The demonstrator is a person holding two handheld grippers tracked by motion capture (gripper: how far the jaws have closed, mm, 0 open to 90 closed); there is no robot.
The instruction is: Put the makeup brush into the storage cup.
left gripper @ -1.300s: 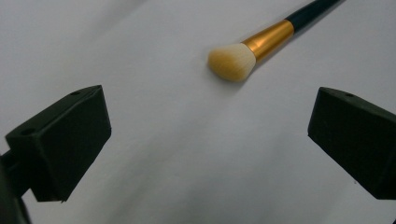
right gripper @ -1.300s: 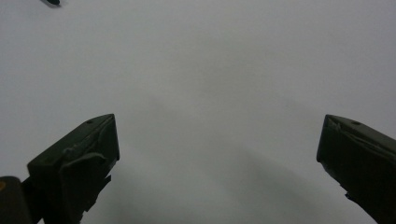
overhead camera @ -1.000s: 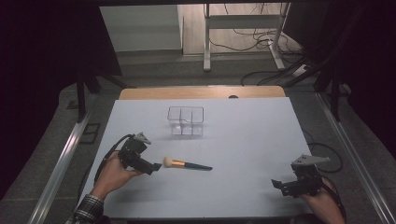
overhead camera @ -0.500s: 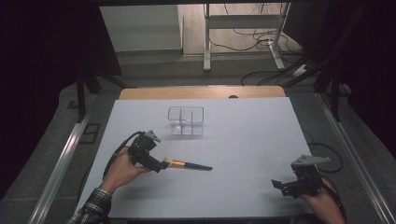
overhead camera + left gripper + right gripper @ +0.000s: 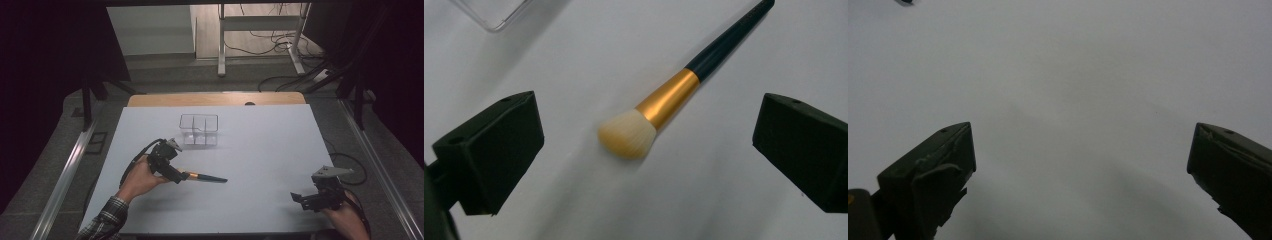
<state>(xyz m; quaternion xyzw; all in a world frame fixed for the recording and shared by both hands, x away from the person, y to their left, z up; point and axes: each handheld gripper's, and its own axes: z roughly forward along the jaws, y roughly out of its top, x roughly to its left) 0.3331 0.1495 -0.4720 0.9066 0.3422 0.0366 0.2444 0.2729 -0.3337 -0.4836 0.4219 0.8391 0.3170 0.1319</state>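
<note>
A makeup brush (image 5: 204,177) with cream bristles, a gold ferrule and a dark handle lies flat on the white table (image 5: 260,145). My left gripper (image 5: 176,176) hovers over its bristle end, jaws wide open. In the left gripper view the brush (image 5: 659,107) lies between the two jaws, untouched, with its bristles nearest and its handle pointing up to the right. My right gripper (image 5: 303,199) rests near the table's front right corner, open, with bare table between its jaws (image 5: 1078,165).
A clear plastic organiser (image 5: 199,130) with compartments stands behind the brush, near the table's middle; its corner (image 5: 494,12) shows at top left of the left gripper view. A wooden strip (image 5: 215,99) edges the table's far side. Metal rails run along both sides.
My left gripper has moved right and forward, from left of the bristles to directly over the brush's bristle end. The brush and the right gripper have stayed put.
</note>
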